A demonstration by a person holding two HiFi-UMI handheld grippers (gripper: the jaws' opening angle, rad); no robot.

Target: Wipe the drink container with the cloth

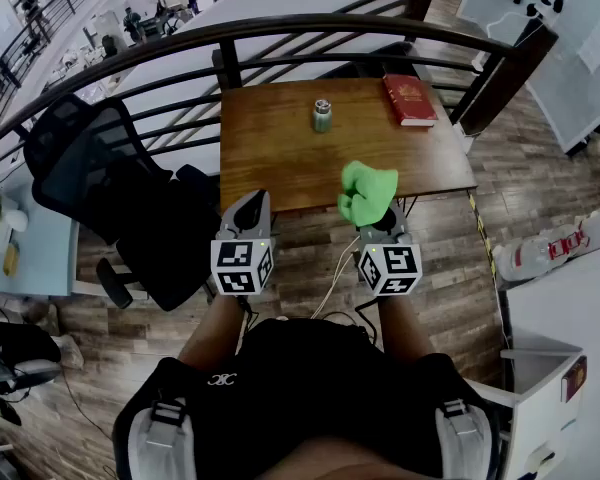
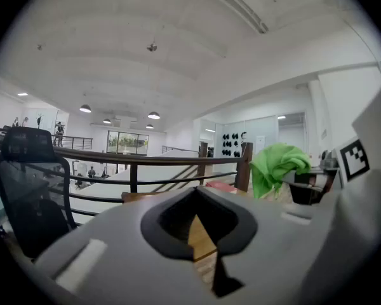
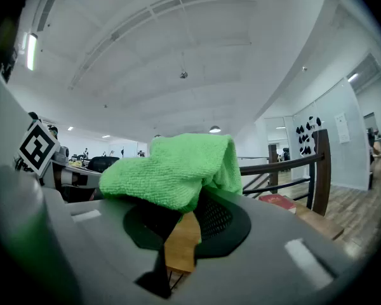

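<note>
A small green drink container (image 1: 322,116) with a silver top stands upright near the middle of the wooden table (image 1: 270,158). My right gripper (image 1: 376,215) is shut on a bunched green cloth (image 1: 366,191), held above the table's near edge; the cloth (image 3: 178,170) drapes over its jaws in the right gripper view. My left gripper (image 1: 248,206) is shut with nothing between its jaws (image 2: 206,246), held level beside the right one, short of the table. The cloth (image 2: 278,165) also shows to the right in the left gripper view. The container is well beyond both grippers.
A red book (image 1: 409,99) lies at the table's far right corner. A black office chair (image 1: 110,193) stands left of the table. A dark metal railing (image 1: 230,38) curves behind the table. A white cabinet (image 1: 570,338) stands at right on the wooden floor.
</note>
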